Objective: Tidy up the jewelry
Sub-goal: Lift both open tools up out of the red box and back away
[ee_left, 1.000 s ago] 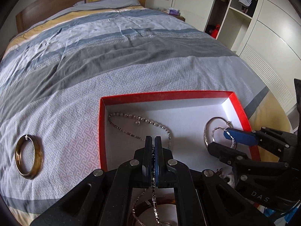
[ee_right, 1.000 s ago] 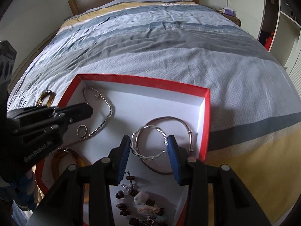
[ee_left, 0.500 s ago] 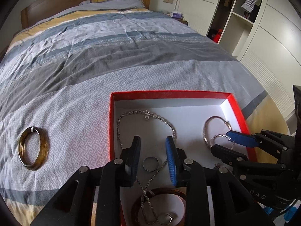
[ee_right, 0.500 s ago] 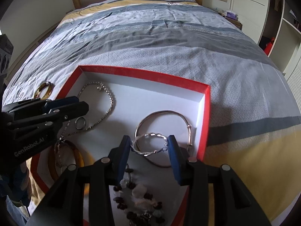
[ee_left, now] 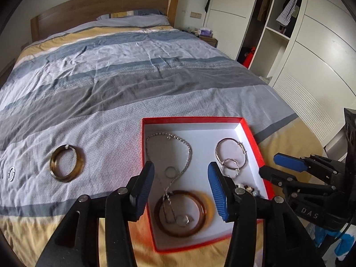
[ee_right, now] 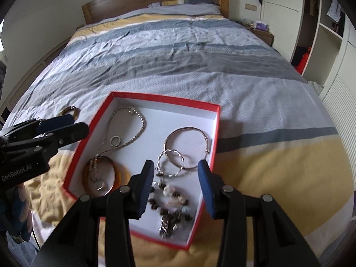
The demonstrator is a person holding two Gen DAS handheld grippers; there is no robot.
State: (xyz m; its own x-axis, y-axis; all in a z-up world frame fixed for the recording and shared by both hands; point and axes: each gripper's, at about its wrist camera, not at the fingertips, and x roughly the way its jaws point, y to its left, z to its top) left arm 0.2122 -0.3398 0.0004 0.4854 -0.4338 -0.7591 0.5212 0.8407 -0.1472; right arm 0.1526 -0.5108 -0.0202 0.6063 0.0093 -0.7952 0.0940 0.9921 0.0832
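Observation:
A red box (ee_left: 191,119) with a white floor lies on the striped bedspread. In it are a silver chain (ee_left: 189,153), a small ring (ee_left: 170,172), an amber bangle (ee_left: 180,213), silver bangles (ee_left: 231,153) and a beaded bracelet (ee_right: 173,202). My left gripper (ee_left: 180,169) hovers over the box's left half. Its jaws are opening, and nothing is between them. My right gripper (ee_right: 175,166) hangs open above the twisted silver bangle (ee_right: 172,162) without touching it. A second amber bangle (ee_left: 66,163) lies on the bedspread left of the box. Each gripper shows in the other's view: right gripper (ee_left: 268,164), left gripper (ee_right: 81,123).
A small beaded ring (ee_left: 11,173) lies on the cover at the far left. The wooden headboard (ee_left: 100,6) is at the far end. White wardrobes (ee_left: 311,55) stand along the right side, with a nightstand (ee_left: 208,36) beside the bed.
The left gripper was shut on the silver chain, opened and let it go; the chain now lies in the box. Both grippers have risen and drawn back from the box.

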